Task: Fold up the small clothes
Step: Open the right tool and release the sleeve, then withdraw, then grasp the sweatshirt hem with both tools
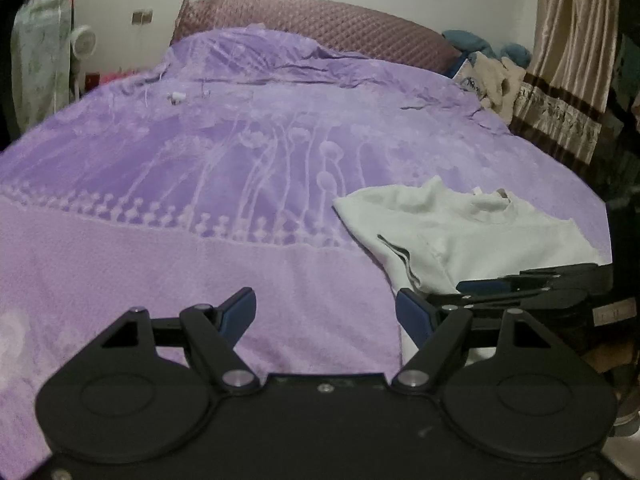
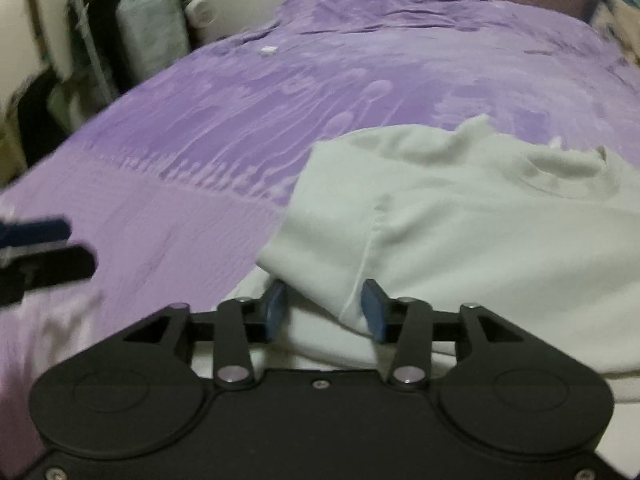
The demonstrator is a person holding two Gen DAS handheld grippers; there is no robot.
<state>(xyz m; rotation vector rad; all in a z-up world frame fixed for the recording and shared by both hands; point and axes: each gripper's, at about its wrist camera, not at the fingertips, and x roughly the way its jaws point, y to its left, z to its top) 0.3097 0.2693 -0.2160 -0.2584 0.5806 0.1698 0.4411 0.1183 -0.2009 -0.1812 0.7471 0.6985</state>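
Observation:
A small white top [image 1: 472,232] lies partly folded on the purple bedspread [image 1: 200,184], collar toward the far right. It fills the right half of the right wrist view [image 2: 480,216]. My left gripper [image 1: 326,316] is open and empty over bare bedspread, left of the top. My right gripper [image 2: 324,312] is open, its blue pads either side of the top's near folded edge with a seam between them. The right gripper also shows at the right edge of the left wrist view [image 1: 520,284]. The left gripper shows blurred at the left of the right wrist view [image 2: 40,252].
A quilted mauve headboard [image 1: 320,24] backs the bed. Pillows and plush items [image 1: 492,76] sit at the far right by a curtain [image 1: 568,60]. A small white object [image 1: 176,98] lies far up the bedspread. Hanging clothes and bags [image 2: 132,32] stand left of the bed.

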